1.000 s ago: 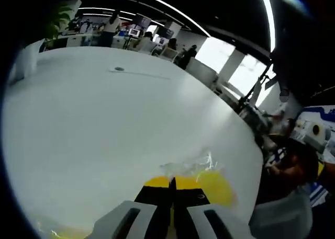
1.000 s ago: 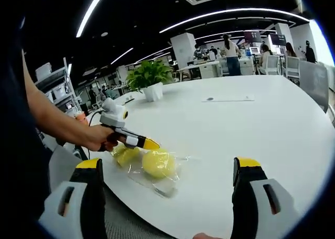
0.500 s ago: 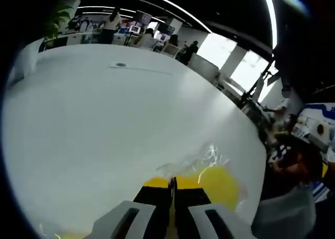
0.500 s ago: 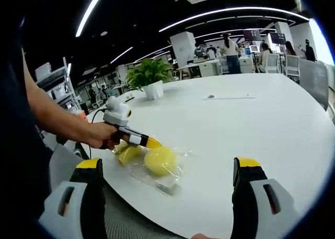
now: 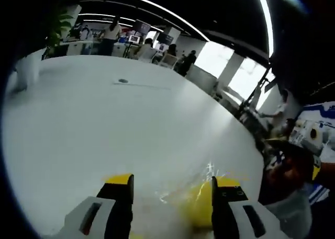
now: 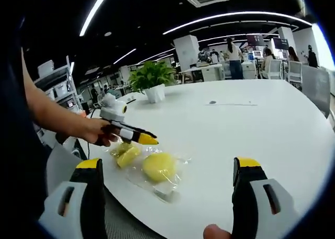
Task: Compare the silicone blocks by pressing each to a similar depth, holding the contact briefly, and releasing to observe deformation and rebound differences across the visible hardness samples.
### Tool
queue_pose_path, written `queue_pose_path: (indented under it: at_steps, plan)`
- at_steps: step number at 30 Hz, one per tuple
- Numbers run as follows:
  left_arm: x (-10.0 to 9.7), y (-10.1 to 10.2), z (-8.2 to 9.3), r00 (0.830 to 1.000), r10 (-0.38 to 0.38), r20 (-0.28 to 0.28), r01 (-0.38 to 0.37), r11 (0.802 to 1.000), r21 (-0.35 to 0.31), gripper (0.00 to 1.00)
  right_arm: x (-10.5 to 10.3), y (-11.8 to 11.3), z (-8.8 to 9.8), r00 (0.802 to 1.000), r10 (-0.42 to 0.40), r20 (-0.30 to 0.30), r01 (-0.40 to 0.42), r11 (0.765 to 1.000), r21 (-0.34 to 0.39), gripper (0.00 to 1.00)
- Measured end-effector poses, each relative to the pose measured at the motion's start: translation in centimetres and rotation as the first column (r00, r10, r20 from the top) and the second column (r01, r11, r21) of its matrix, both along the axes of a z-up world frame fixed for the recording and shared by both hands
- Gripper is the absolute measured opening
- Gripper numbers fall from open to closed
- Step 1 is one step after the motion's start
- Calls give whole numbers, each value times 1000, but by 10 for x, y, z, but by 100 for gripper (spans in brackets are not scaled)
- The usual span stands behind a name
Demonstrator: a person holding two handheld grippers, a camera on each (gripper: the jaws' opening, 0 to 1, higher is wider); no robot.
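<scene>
Left gripper (image 6: 141, 138) hovering with jaws apart above bagged yellow blocks (image 6: 158, 167) at near edge of white bench (image 6: 251, 124), right gripper (image 6: 167, 189) waiting nearer, jaws wide open.

Big round white table (image 6: 272, 124) looks smooth with a slight satin sheen. The yellow silicone blocks (image 6: 158, 166) look soft and matt, inside a crinkly, glossy clear plastic bag (image 6: 166, 189) that throws glints (image 5: 209, 171).

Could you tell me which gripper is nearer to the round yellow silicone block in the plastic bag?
Left. The left gripper hovers open just above and beside the round yellow block; the right gripper is open too, held back at the table's edge.
</scene>
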State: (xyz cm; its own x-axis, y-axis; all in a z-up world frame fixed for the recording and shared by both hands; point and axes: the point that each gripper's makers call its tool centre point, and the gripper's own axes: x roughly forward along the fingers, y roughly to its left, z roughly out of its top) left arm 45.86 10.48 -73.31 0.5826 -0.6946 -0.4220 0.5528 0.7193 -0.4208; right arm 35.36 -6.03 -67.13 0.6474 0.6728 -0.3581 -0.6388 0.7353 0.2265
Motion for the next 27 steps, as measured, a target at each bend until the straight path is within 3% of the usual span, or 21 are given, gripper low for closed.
queue_pose_path:
  at_steps: [2,6,9,12,14,17,21,27]
  plan:
    - [1,17,16,997,-14,73,12,1000,19,79,2,1,1,1000,13,4,-13,1000,-7,96]
    - [-7,52,36,992,-20,123,14,998,56,94,8,3,2,1000,21,12,-21,1000,-11,96]
    - [-16,74,45,988,-22,152,8,996,92,99,9,7,3,999,39,22,-38,998,-41,96]
    - [-31,105,51,979,-37,202,2,985,172,100,7,11,2,998,54,31,-52,997,-52,96]
    - [-44,119,51,980,-35,196,-3,982,190,100,4,13,-4,998,66,23,-65,995,-71,96]
    - [-59,138,54,980,21,199,-54,985,163,100,2,12,-11,998,67,14,-66,994,-88,96]
    - [-79,164,51,971,66,231,-106,980,167,100,-1,9,-7,999,30,11,-29,998,-50,96]
    - [-107,185,49,970,111,217,-144,979,144,100,-12,0,-9,1000,8,12,-7,998,-62,96]
